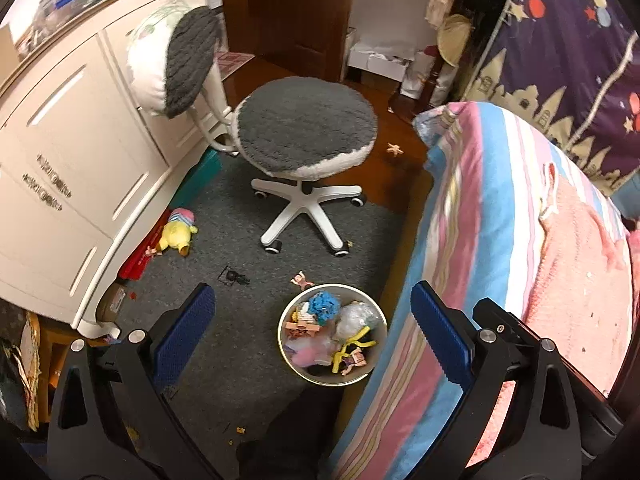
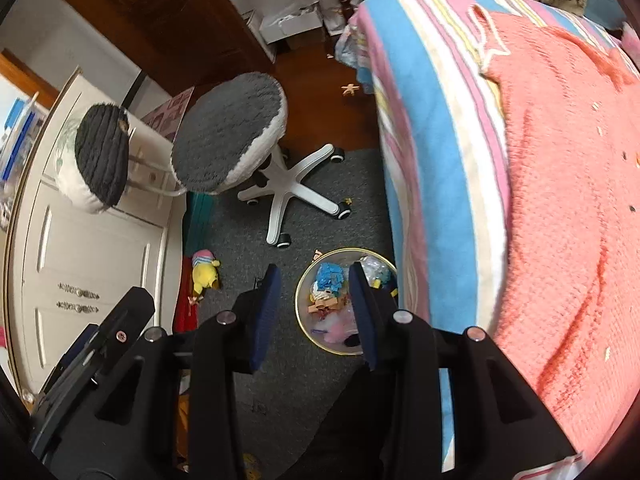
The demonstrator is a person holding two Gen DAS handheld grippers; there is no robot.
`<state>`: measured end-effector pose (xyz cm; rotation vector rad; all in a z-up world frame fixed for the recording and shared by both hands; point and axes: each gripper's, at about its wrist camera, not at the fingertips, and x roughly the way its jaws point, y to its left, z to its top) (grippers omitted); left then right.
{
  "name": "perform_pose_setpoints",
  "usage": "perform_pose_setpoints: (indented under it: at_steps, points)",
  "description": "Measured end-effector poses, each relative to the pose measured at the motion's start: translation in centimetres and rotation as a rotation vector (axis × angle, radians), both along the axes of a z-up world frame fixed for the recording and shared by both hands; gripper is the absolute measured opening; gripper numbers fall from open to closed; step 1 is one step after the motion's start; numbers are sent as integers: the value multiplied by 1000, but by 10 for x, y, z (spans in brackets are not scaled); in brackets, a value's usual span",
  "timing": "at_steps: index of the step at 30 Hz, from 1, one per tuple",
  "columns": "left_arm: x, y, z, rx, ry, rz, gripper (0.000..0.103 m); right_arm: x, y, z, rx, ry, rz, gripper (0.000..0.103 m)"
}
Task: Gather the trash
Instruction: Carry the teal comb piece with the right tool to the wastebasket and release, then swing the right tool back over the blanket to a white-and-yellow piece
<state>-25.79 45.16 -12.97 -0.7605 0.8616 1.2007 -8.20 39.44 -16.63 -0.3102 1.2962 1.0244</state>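
Right hand-held gripper (image 2: 314,280), empty, hides part of the trash bin (image 2: 304,280).

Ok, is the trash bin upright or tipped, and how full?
Upright: the bin stands on the carpet with its round rim facing up. Partly full, with scraps inside below the rim.

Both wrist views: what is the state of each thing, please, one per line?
Left tongs: open, empty.
Right tongs: open, empty.
Trash bin: upright, partly filled.
Swivel chair: upright, seat empty.
Yellow plush toy: lying on the carpet.
Pink scrap: on the carpet, outside the bin.
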Motion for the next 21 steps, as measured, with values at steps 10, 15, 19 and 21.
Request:
perform_pose_setpoints:
  at_steps: [10,15,19,21]
  points:
    - [102,-45,16,51,-6,-268,96,75,-84,13,38,-24,-253,34]
    - [188,-103,21,69,-9,-488,96,129,-164,17,51,-40,-460,34]
    - [249,-158,19,77,-8,-652,96,171,-243,14,47,-60,-647,34]
    - [283,-191,14,72,0,-747,96,185,-275,10,38,-61,-715,34]
